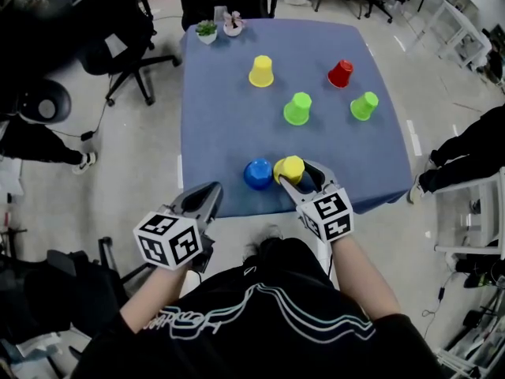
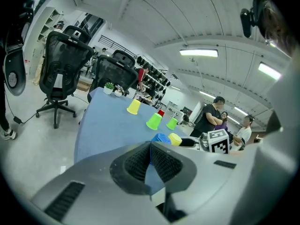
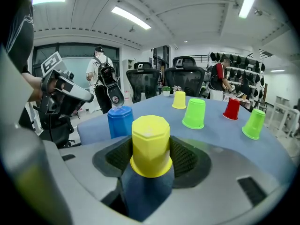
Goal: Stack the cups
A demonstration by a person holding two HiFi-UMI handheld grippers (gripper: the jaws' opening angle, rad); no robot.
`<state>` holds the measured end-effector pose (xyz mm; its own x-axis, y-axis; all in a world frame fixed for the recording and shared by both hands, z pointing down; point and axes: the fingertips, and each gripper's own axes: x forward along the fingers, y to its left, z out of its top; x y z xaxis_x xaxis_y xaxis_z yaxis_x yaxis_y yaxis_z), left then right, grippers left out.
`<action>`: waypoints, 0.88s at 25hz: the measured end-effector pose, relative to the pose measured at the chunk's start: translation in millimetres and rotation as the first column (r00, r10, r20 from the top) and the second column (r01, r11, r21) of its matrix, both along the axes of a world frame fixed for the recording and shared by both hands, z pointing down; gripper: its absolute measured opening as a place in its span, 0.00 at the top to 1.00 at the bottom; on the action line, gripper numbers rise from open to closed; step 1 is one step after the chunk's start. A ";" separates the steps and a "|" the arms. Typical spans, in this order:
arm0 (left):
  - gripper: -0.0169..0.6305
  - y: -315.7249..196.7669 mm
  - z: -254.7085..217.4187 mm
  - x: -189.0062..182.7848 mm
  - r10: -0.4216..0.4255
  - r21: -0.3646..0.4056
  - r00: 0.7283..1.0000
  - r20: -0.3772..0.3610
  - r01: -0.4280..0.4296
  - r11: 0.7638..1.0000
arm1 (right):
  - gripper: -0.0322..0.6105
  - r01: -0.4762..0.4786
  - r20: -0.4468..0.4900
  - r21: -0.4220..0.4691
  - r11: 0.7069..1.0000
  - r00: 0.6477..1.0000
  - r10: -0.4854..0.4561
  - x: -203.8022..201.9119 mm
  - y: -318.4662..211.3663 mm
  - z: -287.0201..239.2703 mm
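A table covered in blue cloth (image 1: 221,133) carried six small faceted plastic cups, all mouth-down, so none held anything. At the near edge, the right gripper (image 1: 296,177) had its jaws spread wide around an upturned yellow plastic cup (image 3: 150,142). Its ribbed pads (image 3: 185,156) appeared to press on the cup's flanks just above the flared rim. No view showed whether the cup rested on the cloth or was slightly raised. Just beside it, toward the left edge, stood an upturned blue plastic cup (image 1: 258,174), the likely base for the stack. Near the middle of the table stood a lime-green plastic cup (image 1: 297,108), with a second lime-green cup (image 1: 364,105) near the right edge. A red plastic cup (image 1: 341,73) and another yellow cup (image 1: 261,71) stood further back. At the far left corner, two small white pots (image 1: 206,31) each held a little plant. The left gripper (image 1: 211,193) hung off the table, beyond the near edge, its jaws pressed together on nothing. The cups looked light and thin-walled, probably smooth and easily squashed. A gentle grip low on the sides, near the stiffer rim, seemed the safest hold. Their taper should let one slide down over another.
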<state>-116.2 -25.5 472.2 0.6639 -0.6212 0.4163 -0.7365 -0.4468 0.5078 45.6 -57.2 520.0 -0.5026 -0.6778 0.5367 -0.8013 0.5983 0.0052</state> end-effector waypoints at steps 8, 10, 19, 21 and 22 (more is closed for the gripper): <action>0.94 0.1 -4.8 2.3 0.003 0.009 1.000 -0.010 -0.003 1.000 | 0.50 0.028 0.037 0.011 1.000 0.999 -0.028 -3.6 9.5 -18.5; 0.94 -2.0 -5.8 2.3 -0.003 0.010 1.000 -0.011 0.003 1.000 | 0.50 0.034 0.066 0.023 0.999 0.997 -0.035 -1.6 10.3 -28.9; 0.94 -21.6 -13.4 8.8 -0.048 0.009 0.999 -0.019 0.048 0.999 | 0.50 0.017 0.135 0.085 0.996 0.990 -0.029 29.2 -22.5 -74.5; 0.93 -29.1 -14.4 11.2 -0.058 0.003 0.998 -0.016 0.058 0.998 | 0.50 0.012 0.132 0.095 0.995 0.991 -0.025 36.7 -38.9 -81.3; 0.93 -33.6 -15.4 12.3 -0.066 0.002 0.998 -0.017 0.066 0.998 | 0.50 0.015 0.128 0.100 0.995 0.991 -0.028 39.4 -47.8 -84.4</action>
<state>-103.9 -59.1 456.9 0.6284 -0.6648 0.4038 -0.7556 -0.3986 0.5197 85.0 -105.0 435.6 -0.5782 -0.7128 0.3971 -0.7862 0.6168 -0.0377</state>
